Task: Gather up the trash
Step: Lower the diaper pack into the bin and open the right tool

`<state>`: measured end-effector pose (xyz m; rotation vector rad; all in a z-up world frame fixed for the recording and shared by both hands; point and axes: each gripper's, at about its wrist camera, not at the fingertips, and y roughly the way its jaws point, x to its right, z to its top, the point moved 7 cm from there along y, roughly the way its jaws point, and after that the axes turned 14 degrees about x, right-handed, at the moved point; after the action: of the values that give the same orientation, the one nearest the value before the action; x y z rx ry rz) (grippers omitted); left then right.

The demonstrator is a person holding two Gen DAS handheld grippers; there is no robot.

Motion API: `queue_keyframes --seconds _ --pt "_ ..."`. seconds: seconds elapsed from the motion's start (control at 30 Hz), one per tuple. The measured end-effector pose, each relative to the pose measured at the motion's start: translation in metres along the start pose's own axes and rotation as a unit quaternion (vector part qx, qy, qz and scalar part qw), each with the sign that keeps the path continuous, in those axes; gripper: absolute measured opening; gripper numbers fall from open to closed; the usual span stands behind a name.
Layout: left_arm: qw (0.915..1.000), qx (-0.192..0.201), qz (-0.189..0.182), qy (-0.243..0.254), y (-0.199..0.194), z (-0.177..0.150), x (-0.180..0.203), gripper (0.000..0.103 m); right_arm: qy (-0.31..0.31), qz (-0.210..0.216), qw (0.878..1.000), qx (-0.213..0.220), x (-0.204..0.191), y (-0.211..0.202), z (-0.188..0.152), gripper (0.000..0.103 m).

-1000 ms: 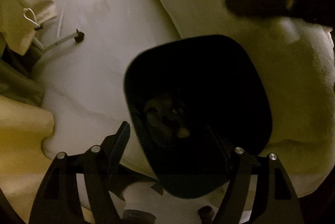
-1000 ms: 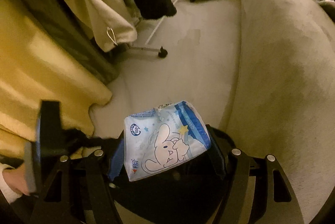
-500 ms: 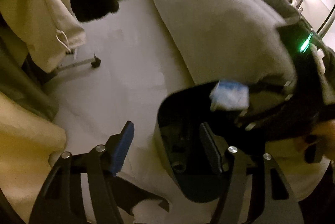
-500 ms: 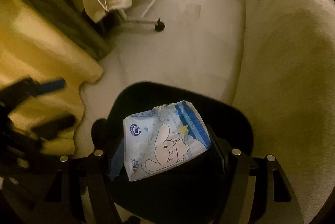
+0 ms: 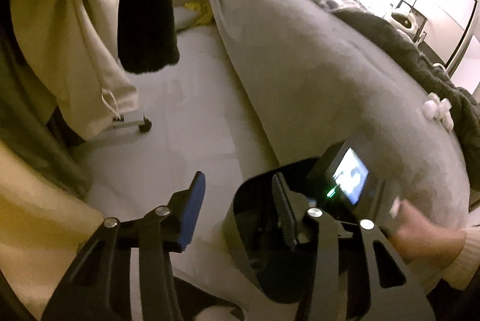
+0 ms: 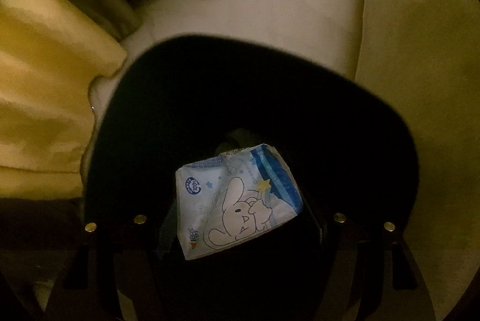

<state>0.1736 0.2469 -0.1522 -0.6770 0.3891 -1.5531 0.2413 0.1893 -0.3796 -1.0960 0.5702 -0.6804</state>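
A black bin (image 6: 210,75) stands on the pale floor beside the bed. My right gripper (image 6: 240,216) points straight down into its mouth. It holds a blue and white tissue packet (image 6: 237,201) with a rabbit drawing, and its jaws are just beginning to part. In the left wrist view the same bin (image 5: 255,246) sits low, with the right gripper's camera body (image 5: 345,183) and a hand (image 5: 420,234) over it. My left gripper (image 5: 237,207) hovers above the bin's near rim, its jaws closing with nothing between them.
A grey-covered bed (image 5: 330,81) fills the right side, with a dark blanket (image 5: 405,51) and small white crumpled pieces (image 5: 436,109) on it. Clothes (image 5: 75,36) hang from a wheeled rack (image 5: 145,127) at left. Yellow fabric (image 5: 30,216) lies near left.
My left gripper rose and tipped up away from the bin, and its jaws narrowed. My right gripper came down over the bin's mouth with the packet still in it.
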Motion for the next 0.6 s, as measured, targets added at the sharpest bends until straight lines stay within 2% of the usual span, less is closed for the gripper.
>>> queue_keyframes --seconds 0.23,0.3,0.4,0.53,0.6 --pt "0.9993 0.037 0.0 0.004 -0.014 0.029 0.01 0.046 -0.019 -0.013 0.999 -0.03 -0.003 0.01 -0.012 0.077" --pt "0.999 0.045 -0.005 -0.003 -0.017 0.037 0.015 0.046 -0.027 -0.021 0.999 -0.037 -0.004 0.011 -0.016 0.086" --pt "0.9986 0.051 -0.011 -0.007 -0.02 0.045 0.021 0.046 -0.032 -0.029 0.998 -0.047 -0.003 0.011 -0.018 0.09" --pt "0.998 0.059 -0.021 -0.008 -0.024 0.055 0.032 0.046 -0.033 -0.03 0.998 -0.042 -0.005 -0.002 -0.016 0.091" --pt "0.9979 0.063 -0.013 0.001 -0.025 0.061 0.038 0.046 -0.032 -0.024 0.999 -0.03 -0.005 -0.011 -0.014 0.091"
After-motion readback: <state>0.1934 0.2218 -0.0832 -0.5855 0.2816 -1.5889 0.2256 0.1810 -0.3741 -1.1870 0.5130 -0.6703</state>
